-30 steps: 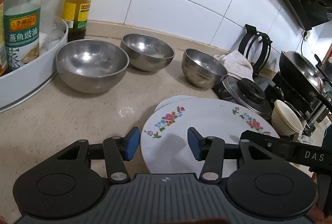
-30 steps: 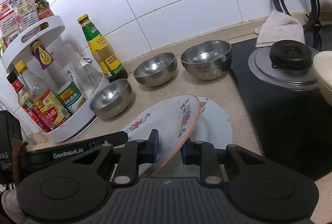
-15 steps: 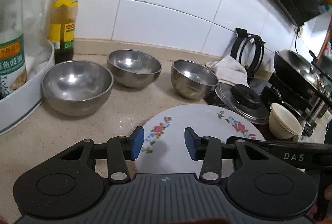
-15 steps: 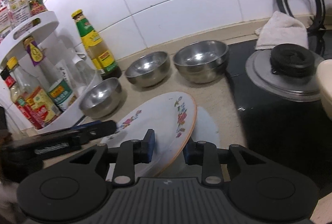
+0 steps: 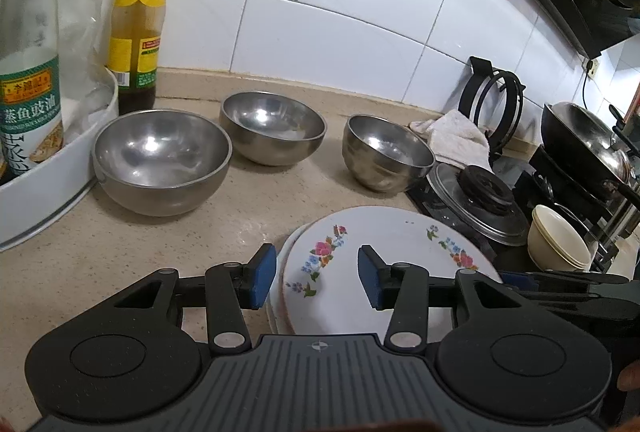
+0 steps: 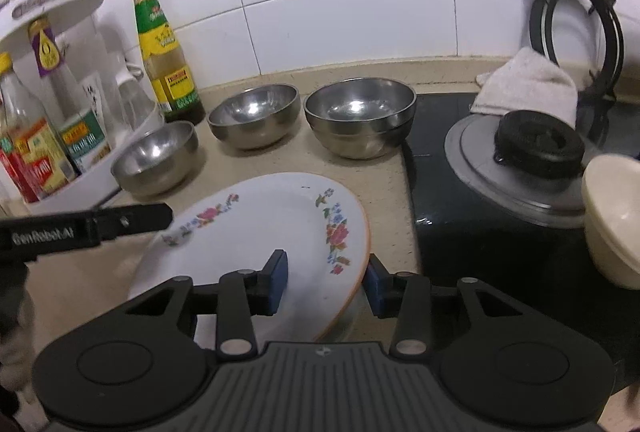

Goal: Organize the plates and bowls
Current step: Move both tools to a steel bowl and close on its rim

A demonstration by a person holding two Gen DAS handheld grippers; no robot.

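A white plate with flower prints lies on top of another plate whose rim shows under its left side. My right gripper is open, its jaws apart on either side of the flowered plate's right rim. My left gripper is open and empty, just above the plate's left part. Three steel bowls stand in a row behind: left, middle, right.
A white turntable rack with sauce bottles stands at the left, a soy bottle beside it. The black hob with a burner cap, a cloth, a cream bowl and a wok are at the right.
The right gripper lowered the tilted flowered plate flat onto the other plate and opened its jaws. The left gripper stayed open and shifted a little.
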